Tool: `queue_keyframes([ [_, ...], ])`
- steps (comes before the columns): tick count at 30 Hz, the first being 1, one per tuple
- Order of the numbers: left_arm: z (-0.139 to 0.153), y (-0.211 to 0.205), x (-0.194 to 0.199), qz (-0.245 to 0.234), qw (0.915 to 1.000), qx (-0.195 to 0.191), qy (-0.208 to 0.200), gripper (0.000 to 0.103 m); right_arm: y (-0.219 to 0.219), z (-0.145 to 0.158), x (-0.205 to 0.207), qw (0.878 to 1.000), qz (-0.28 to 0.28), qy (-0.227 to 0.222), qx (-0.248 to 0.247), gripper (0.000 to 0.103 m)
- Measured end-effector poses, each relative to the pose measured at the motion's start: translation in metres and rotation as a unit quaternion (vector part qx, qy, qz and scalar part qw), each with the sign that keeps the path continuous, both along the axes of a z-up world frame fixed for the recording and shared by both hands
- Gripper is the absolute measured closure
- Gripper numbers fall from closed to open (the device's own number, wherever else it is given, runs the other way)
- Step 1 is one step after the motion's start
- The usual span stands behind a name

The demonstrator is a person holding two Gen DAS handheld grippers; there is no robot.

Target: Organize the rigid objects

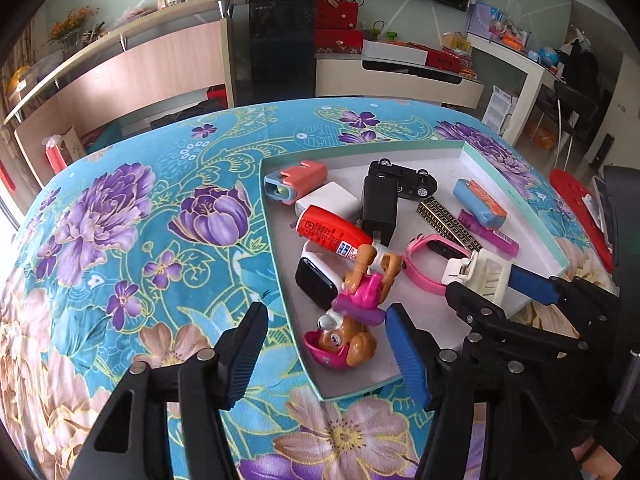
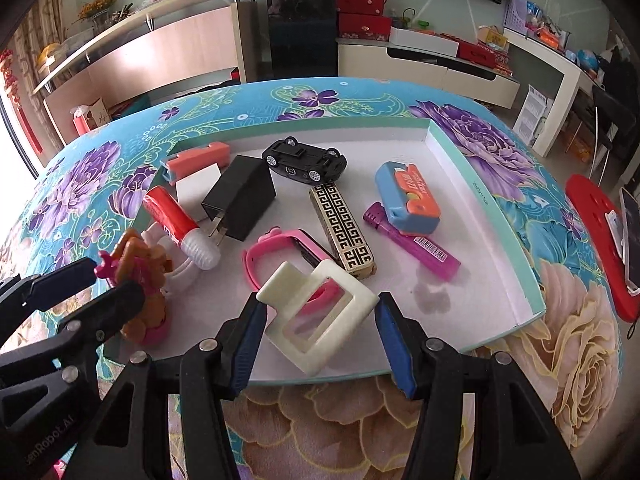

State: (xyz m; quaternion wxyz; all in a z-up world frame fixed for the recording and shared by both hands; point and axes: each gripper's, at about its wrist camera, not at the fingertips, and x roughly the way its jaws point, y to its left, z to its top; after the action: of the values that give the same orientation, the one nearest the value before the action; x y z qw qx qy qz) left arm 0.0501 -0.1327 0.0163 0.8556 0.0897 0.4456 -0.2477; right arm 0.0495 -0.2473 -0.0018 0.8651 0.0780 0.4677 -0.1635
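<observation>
Floral turquoise tablecloth (image 1: 132, 216) fills the left wrist view, cabinets across the top. The left gripper (image 1: 326, 354) stands open around one puppy figurine (image 1: 352, 320) lying in the tray (image 1: 516, 196), lower centre.

Right wrist view: the right gripper (image 2: 318, 338) stands open around one cream clip (image 2: 316, 312); two watches, one toy car (image 2: 306, 162), partly overlapped.

Left gripper (image 1: 326, 350): black frame, blue-padded fingers, pitched steeply down, jaws standing apart, pads pressing on nothing. Right gripper (image 2: 318, 342): same build, same steep downward pitch, jaws also apart, pads not clamping. The two sit close side by side, each visible in the other's camera.
</observation>
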Motion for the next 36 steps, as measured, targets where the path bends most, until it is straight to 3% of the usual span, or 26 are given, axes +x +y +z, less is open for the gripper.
queue_keyframes([
  [2, 0.002, 0.007, -0.003, 0.008, 1.0, 0.0, 0.001, 0.035, 0.0, -0.001, 0.0, 1.0, 0.0, 0.001, 0.004, 0.034],
  [7, 0.007, 0.03, -0.01, 0.037, 0.9993, 0.003, -0.007, 0.02, 0.004, 0.001, -0.001, 1.0, 0.002, 0.003, 0.005, 0.031],
  [9, 0.008, 0.04, -0.012, 0.049, 0.9988, 0.001, -0.008, 0.015, 0.007, 0.003, -0.002, 1.0, 0.0, 0.003, 0.003, 0.018],
  [13, 0.009, 0.06, -0.012, 0.078, 0.9968, 0.001, -0.014, 0.0, 0.013, 0.008, -0.007, 1.0, -0.001, -0.003, -0.001, 0.017],
  [16, 0.009, 0.073, -0.013, 0.1, 0.9948, 0.001, -0.02, 0.0, 0.019, 0.011, -0.011, 1.0, -0.004, -0.002, -0.004, 0.015],
  [19, 0.005, 0.085, -0.015, 0.122, 0.9922, 0.009, -0.025, 0.0, 0.025, 0.015, -0.018, 1.0, -0.003, -0.004, -0.007, 0.007],
  [30, -0.009, 0.108, -0.023, 0.159, 0.9857, 0.044, -0.034, 0.0, 0.046, 0.021, -0.033, 1.0, 0.007, -0.007, -0.004, 0.007],
  [36, -0.01, 0.114, -0.029, 0.172, 0.9833, 0.039, -0.046, 0.0, 0.059, 0.016, -0.035, 1.0, 0.022, -0.004, -0.004, 0.007],
])
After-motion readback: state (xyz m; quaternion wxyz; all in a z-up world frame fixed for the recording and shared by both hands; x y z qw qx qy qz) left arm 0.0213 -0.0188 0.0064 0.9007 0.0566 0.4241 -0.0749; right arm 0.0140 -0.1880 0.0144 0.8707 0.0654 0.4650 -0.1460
